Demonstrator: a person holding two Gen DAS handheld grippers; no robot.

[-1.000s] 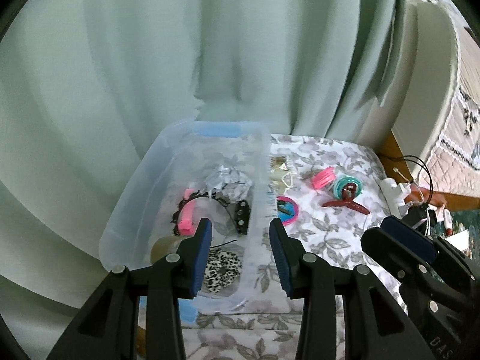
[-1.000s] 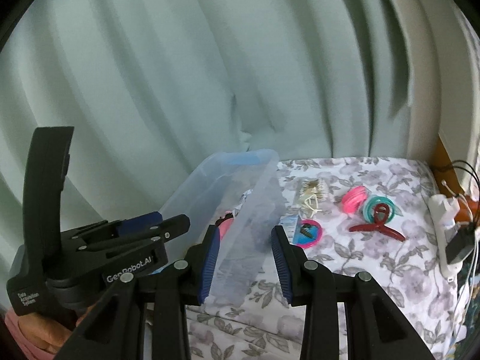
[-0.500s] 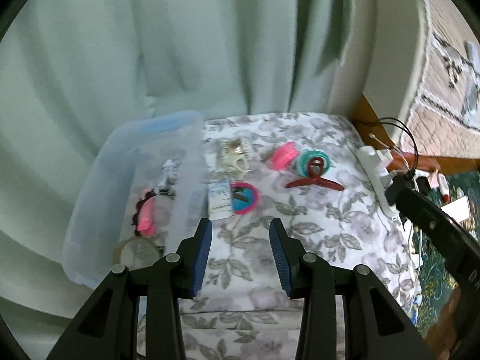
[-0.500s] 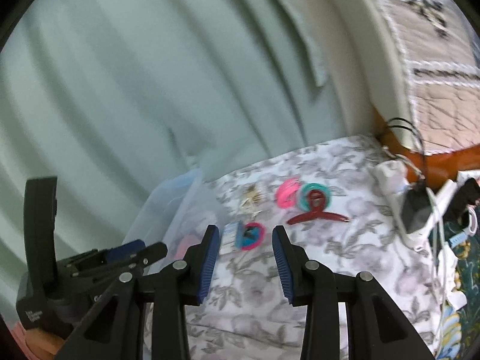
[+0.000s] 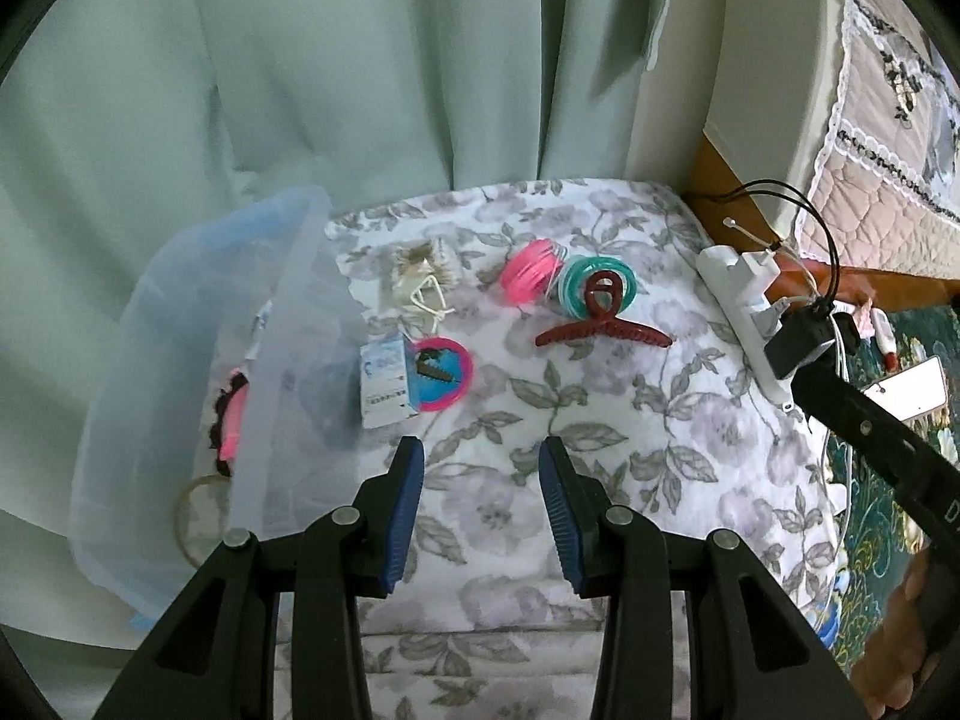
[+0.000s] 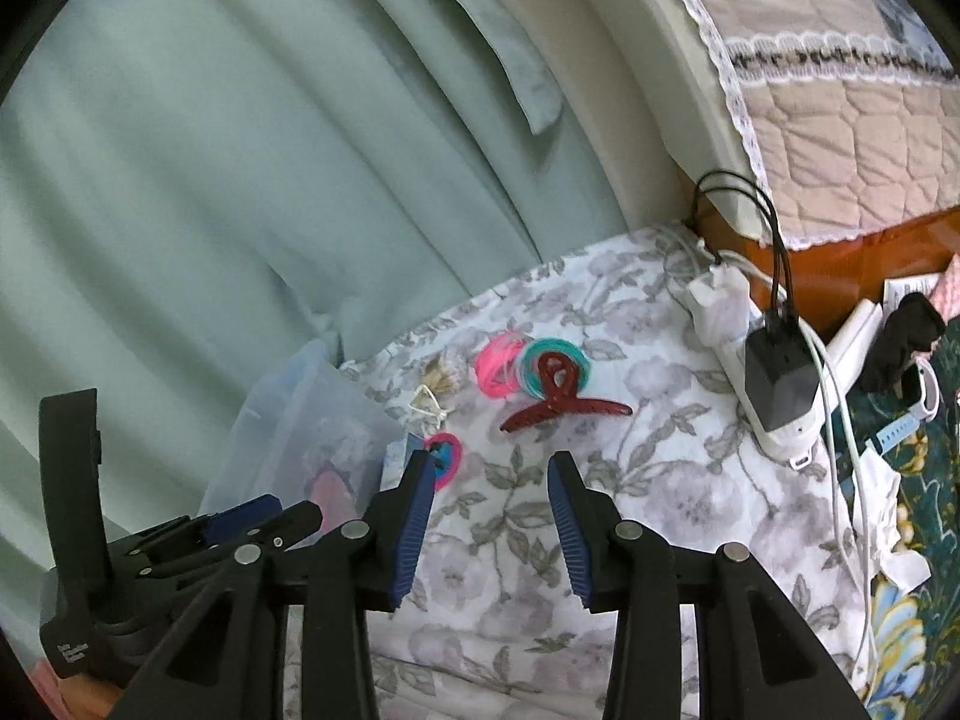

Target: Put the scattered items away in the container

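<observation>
Both hand-held grippers, the left and the right, stand wide open and hold nothing, above the floral cloth on the tabletop. Using the clear plastic container as landmark: a small white box and a pink ring lie just beside its right wall. Farther right are a pink coil, a teal coil and a dark red hair claw.

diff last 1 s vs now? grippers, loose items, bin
Both grippers swung right, away from the clear bin toward the loose items. The left gripper and right gripper stayed open and empty. The red claw clip, coil ties and boxed pink ring haven't moved.
</observation>
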